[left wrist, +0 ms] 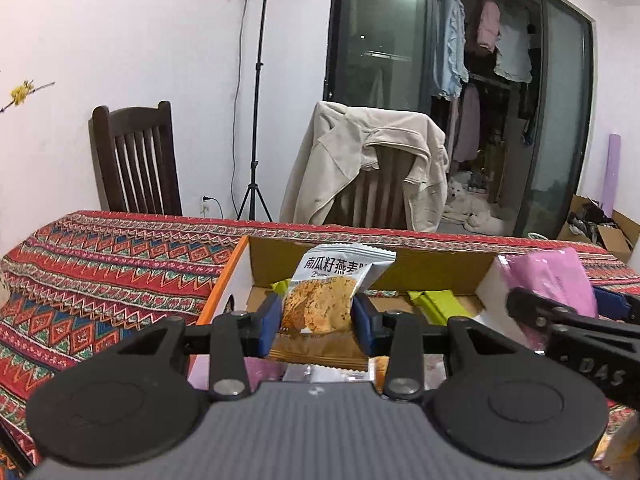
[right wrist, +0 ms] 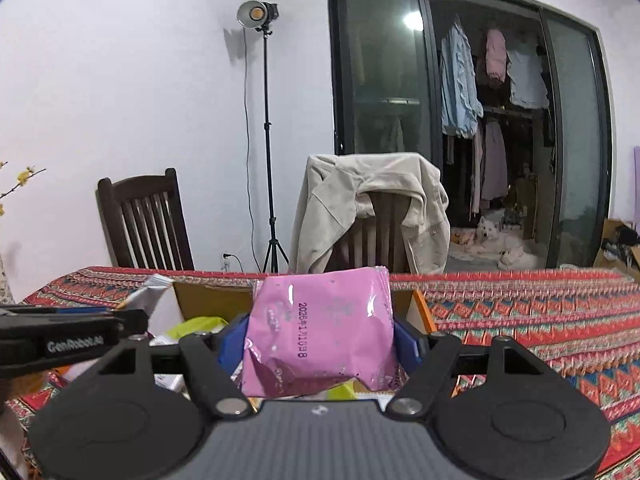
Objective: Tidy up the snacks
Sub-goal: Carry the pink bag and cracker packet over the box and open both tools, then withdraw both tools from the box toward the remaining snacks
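The left gripper (left wrist: pixel 317 322) pinched a cracker pack (left wrist: pixel 328 296) over the box (left wrist: pixel 224 280). The right gripper (right wrist: pixel 320 344) squeezed a pink pack (right wrist: pixel 320 336) above the same box. Green packs (left wrist: pixel 436 304) lay inside. The box sat on a cloth (left wrist: pixel 100 272).

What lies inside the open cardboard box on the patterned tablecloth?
Inside the open cardboard box, lime-green snack wrappers lie on its floor. The nearer part is covered by the clear oat-crisp packet in the left hand-held gripper.
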`<state>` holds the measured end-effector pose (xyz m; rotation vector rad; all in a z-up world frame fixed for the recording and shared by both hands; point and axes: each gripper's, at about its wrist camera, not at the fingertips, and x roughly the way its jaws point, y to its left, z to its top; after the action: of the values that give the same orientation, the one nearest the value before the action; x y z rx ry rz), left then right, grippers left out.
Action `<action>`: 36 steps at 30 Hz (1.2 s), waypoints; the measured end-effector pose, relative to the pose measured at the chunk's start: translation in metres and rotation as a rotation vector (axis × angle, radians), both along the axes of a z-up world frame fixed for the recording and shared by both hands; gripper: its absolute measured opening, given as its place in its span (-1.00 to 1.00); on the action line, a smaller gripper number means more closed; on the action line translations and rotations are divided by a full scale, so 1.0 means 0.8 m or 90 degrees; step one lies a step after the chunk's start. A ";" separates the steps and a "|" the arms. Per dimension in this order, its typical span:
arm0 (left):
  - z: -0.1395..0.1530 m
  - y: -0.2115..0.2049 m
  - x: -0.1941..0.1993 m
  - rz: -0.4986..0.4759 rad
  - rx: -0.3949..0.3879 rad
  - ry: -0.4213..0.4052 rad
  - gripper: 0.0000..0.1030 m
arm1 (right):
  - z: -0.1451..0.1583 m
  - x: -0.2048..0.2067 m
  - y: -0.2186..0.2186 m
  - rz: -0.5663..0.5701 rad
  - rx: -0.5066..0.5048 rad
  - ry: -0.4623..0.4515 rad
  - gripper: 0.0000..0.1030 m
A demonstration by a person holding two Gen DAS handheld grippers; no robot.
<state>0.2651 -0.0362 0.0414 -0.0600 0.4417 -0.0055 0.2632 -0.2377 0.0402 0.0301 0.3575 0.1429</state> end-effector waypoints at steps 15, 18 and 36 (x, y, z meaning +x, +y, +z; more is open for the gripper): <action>-0.012 0.011 -0.004 0.005 -0.008 -0.028 0.80 | -0.018 0.017 -0.008 0.022 0.013 0.021 0.74; -0.009 0.016 -0.010 0.015 -0.028 -0.046 1.00 | -0.017 0.015 -0.012 0.020 0.024 0.016 1.00; 0.000 0.019 -0.010 0.027 -0.048 -0.038 1.00 | -0.015 0.004 -0.006 0.014 0.006 0.011 1.00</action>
<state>0.2569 -0.0211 0.0411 -0.1427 0.3811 0.0171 0.2665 -0.2426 0.0285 0.0377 0.3752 0.1656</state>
